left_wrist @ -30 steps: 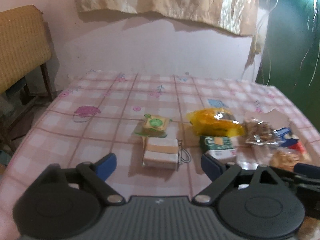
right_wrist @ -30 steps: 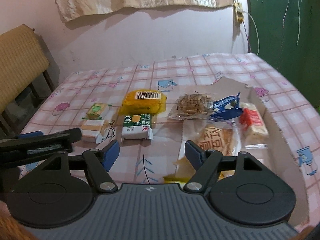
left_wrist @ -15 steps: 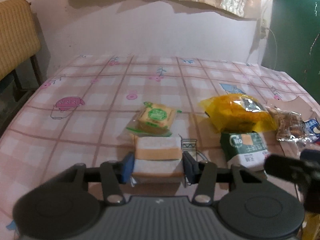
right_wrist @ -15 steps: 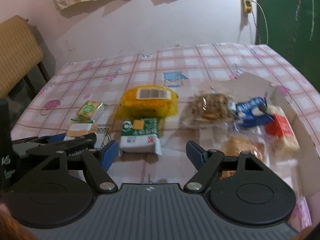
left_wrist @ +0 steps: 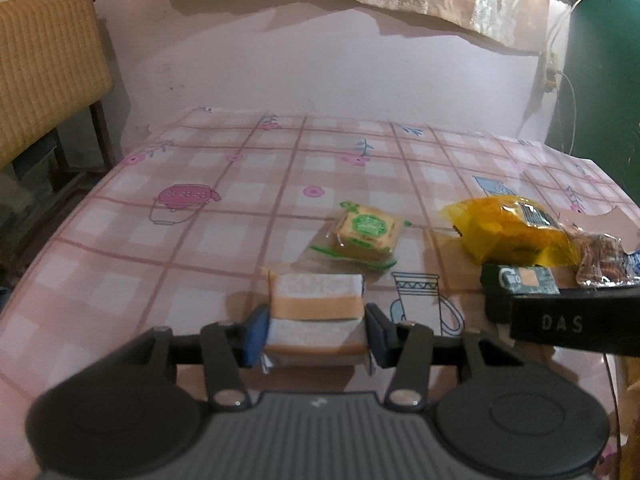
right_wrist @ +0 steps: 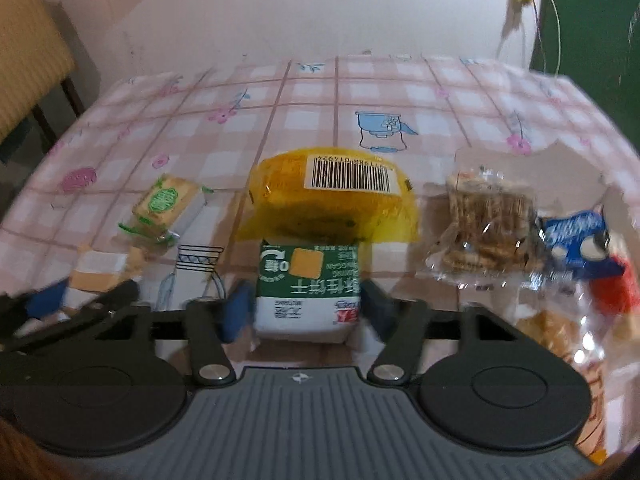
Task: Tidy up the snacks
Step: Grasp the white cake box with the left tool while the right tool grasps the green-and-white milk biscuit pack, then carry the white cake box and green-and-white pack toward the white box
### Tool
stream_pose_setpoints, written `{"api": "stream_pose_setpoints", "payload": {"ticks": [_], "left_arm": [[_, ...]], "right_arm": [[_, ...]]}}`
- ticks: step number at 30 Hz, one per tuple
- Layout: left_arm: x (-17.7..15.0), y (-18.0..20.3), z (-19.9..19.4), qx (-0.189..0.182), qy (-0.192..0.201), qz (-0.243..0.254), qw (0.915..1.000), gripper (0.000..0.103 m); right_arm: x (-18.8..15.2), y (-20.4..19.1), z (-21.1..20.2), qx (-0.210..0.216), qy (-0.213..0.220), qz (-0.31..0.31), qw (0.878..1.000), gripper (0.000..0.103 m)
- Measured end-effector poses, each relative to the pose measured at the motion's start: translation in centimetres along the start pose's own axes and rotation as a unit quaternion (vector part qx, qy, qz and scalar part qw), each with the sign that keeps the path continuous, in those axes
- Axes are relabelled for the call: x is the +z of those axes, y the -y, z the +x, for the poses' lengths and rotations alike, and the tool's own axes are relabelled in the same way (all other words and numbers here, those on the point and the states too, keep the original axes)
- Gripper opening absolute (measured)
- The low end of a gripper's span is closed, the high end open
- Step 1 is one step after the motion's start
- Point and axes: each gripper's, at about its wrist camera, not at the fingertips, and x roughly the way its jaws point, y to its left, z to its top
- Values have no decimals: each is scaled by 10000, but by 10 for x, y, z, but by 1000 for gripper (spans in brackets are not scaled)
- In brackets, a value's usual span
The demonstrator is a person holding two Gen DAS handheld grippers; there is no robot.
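My left gripper (left_wrist: pixel 316 338) is shut on a white and orange snack packet (left_wrist: pixel 316 308), which rests on the pink checked tablecloth (left_wrist: pixel 200 220). My right gripper (right_wrist: pixel 306 310) has its jaws close around a green and white biscuit packet (right_wrist: pixel 308 288), touching its sides. The white and orange packet also shows in the right wrist view (right_wrist: pixel 96 276). A small green-labelled cracker pack (left_wrist: pixel 366 234) and a yellow bag (left_wrist: pixel 508 232) lie just behind.
A clear pack of round biscuits (right_wrist: pixel 486 220), a blue packet (right_wrist: pixel 576 244) and a red packet (right_wrist: pixel 612 288) lie to the right on brown paper. A wooden chair (left_wrist: pixel 44 80) stands left of the table. A wall is behind it.
My left gripper closed on the white and orange packet. My right gripper moved forward and left, and closed around the green and white packet.
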Motion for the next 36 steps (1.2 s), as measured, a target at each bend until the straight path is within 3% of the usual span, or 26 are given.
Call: {"api": "stream_pose_setpoints", "payload": {"ticks": [6, 17, 36], "left_arm": [[3, 3, -22, 2, 158, -25, 9999, 50], [-5, 16, -80, 77, 349, 70, 9993, 49], [-22, 26, -172, 68, 678, 136, 9976, 49]], "right_arm": [[-11, 8, -15, -19, 226, -95, 9997, 62], [-40, 16, -84, 375, 589, -142, 9975, 62], [-75, 24, -176, 355, 1023, -190, 9939, 62]]}}
